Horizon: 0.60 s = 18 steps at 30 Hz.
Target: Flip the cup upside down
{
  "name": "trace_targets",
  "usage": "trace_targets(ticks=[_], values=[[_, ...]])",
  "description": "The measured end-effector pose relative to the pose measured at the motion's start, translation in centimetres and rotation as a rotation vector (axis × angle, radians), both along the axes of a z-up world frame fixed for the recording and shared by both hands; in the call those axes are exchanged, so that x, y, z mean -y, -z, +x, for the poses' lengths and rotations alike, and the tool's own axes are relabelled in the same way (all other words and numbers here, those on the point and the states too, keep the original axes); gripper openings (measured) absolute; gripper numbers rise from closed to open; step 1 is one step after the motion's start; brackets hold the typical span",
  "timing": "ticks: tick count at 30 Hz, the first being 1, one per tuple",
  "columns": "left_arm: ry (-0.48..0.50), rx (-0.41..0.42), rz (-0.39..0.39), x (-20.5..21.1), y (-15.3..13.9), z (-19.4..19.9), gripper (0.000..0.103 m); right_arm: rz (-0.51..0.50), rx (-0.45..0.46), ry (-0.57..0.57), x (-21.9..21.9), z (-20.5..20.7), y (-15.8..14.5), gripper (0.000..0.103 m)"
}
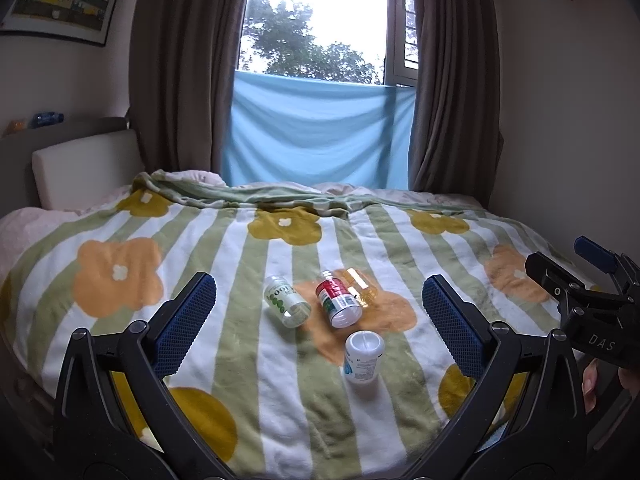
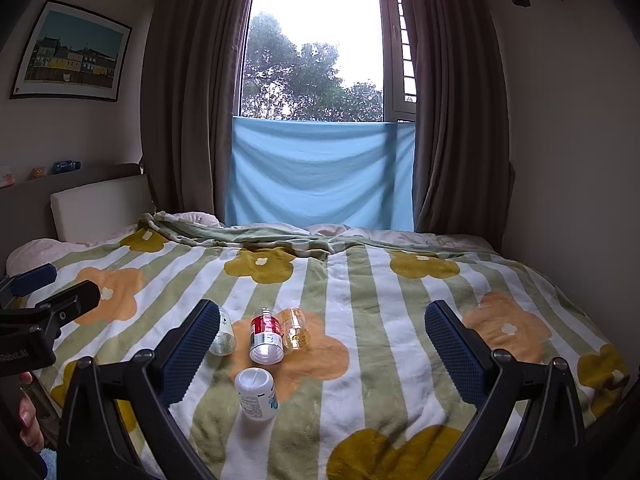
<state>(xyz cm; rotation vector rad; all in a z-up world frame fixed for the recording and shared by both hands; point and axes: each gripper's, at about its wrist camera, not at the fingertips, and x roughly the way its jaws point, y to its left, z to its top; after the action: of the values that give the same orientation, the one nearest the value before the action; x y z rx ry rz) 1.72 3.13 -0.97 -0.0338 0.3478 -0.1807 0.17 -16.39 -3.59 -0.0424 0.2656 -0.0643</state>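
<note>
Four small cups sit together on the flowered blanket (image 1: pixel 248 360). A clear cup with green print (image 1: pixel 286 300) (image 2: pixel 224 338), a red-and-white cup (image 1: pixel 338 300) (image 2: pixel 266 336) and a see-through orange cup (image 1: pixel 360 286) (image 2: pixel 295 328) lie on their sides. Nearest to me, a white cup (image 1: pixel 363 356) (image 2: pixel 256 398) stands with a closed end up. My left gripper (image 1: pixel 320 320) hovers open just short of the cups, holding nothing. My right gripper (image 2: pixel 320 354) is open too and empty, with the cups to the left of its centre; its left finger (image 2: pixel 192 352) covers part of the clear cup.
The bed fills the lower view, with a folded blanket edge (image 1: pixel 260 194) and white headboard cushion (image 1: pixel 84 168) behind. Brown curtains (image 1: pixel 180 80) and a blue cloth (image 1: pixel 320 136) hang at the window. A hand (image 2: pixel 28 416) holds the left gripper's handle.
</note>
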Motion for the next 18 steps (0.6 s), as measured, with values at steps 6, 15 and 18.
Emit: trace_targets(ticks=[6, 15, 18], values=[[-0.001, 0.014, 0.004, 0.9, -0.1, -0.4, 0.103, -0.006, 0.009, 0.002, 0.0, -0.4, -0.2, 0.103], [-0.002, 0.031, 0.012, 1.3, -0.3, -0.8, 0.103, -0.007, 0.008, 0.001, 0.1, -0.4, -0.2, 0.103], [-0.009, 0.038, 0.026, 1.4, -0.2, -0.8, 0.103, -0.001, 0.006, 0.0, 0.1, -0.5, -0.3, 0.103]])
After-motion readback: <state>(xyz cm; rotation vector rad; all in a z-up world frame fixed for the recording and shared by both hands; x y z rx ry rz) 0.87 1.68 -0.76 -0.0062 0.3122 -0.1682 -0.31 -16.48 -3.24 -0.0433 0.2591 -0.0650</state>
